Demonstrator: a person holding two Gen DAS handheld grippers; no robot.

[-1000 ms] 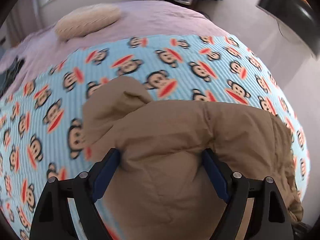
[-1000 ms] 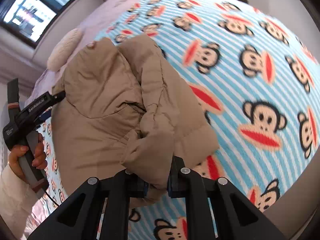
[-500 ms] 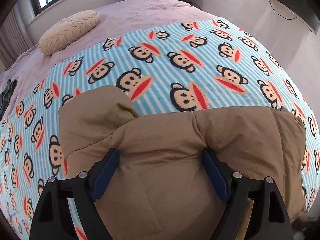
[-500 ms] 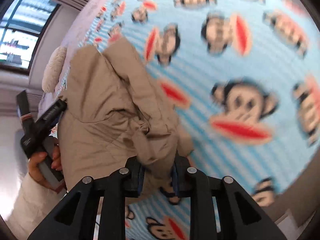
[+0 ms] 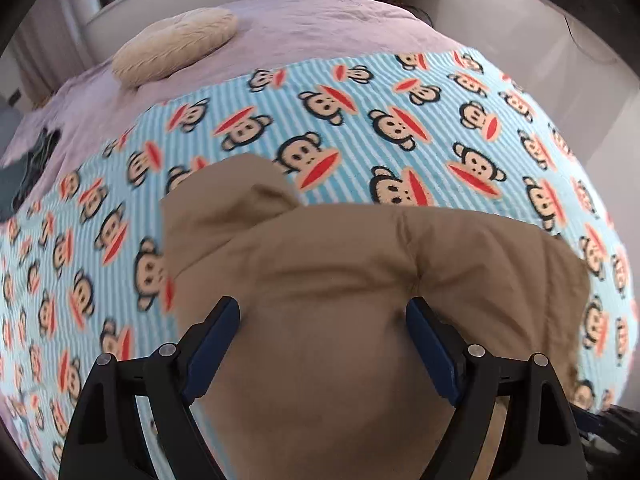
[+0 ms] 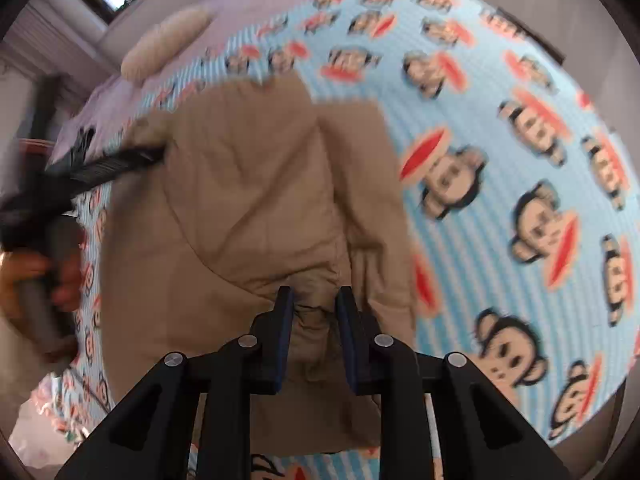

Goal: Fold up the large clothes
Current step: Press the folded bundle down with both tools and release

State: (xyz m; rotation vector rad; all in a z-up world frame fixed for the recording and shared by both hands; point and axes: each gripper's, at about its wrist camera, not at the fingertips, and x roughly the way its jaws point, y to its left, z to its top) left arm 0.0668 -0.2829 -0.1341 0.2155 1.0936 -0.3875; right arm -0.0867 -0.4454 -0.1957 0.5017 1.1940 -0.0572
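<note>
A big tan padded jacket lies on the bed, spread over a blue-and-white striped blanket printed with cartoon monkey faces, and it sits toward the near edge of that blanket with its body partly doubled over itself. The left gripper is tipped down over the jacket with its blue-padded jaws spread wide; the puffy fabric bulges up between them and meets both pads, yet the jaws stand so far apart that I cannot tell whether they are really pinching it or only resting against it. The right gripper has a narrow gap between its jaws, which have just been opening, and a bunched fold of the jacket sits in that gap; whether the pads are pressing on the cloth I cannot tell. From the right wrist view a hand shows at the left edge, blurred, wrapped round the grey handle of the other tool, whose black front reaches to the jacket's left side. Further up the bed, on the mauve bedspread beyond the blanket, a cream textured cushion lies well apart from the jacket.
</note>
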